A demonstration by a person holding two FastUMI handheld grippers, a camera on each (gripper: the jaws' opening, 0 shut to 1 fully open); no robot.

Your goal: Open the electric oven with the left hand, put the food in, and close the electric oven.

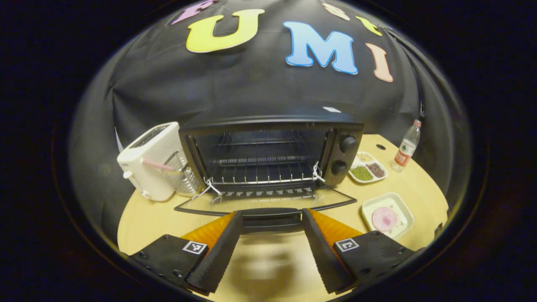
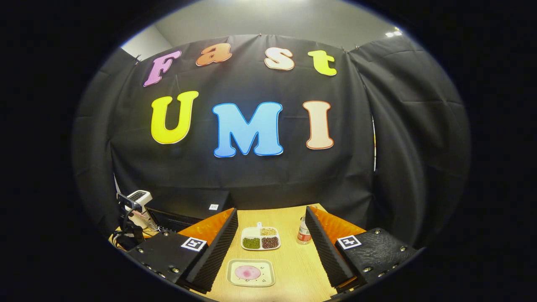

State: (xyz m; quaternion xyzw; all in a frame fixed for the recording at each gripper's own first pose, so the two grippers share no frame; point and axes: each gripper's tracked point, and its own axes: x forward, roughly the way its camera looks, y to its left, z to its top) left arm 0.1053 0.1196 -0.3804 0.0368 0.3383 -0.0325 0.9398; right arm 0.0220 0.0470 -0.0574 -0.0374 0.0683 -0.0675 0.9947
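My left gripper (image 1: 272, 218) jaws spread around the open oven (image 1: 272, 155) door handle (image 1: 272, 214); right gripper (image 2: 272, 241) jaws spread above the food plate (image 2: 251, 272).

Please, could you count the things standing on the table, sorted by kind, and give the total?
Appliances: 2, the electric oven with its door folded down, and the white toaster.
Food dishes: 2, the divided tray of beans and the white dish with the pink food.
Bottles: 1, the water bottle.
Wire racks: 1, beside the toaster.
Total: 6.
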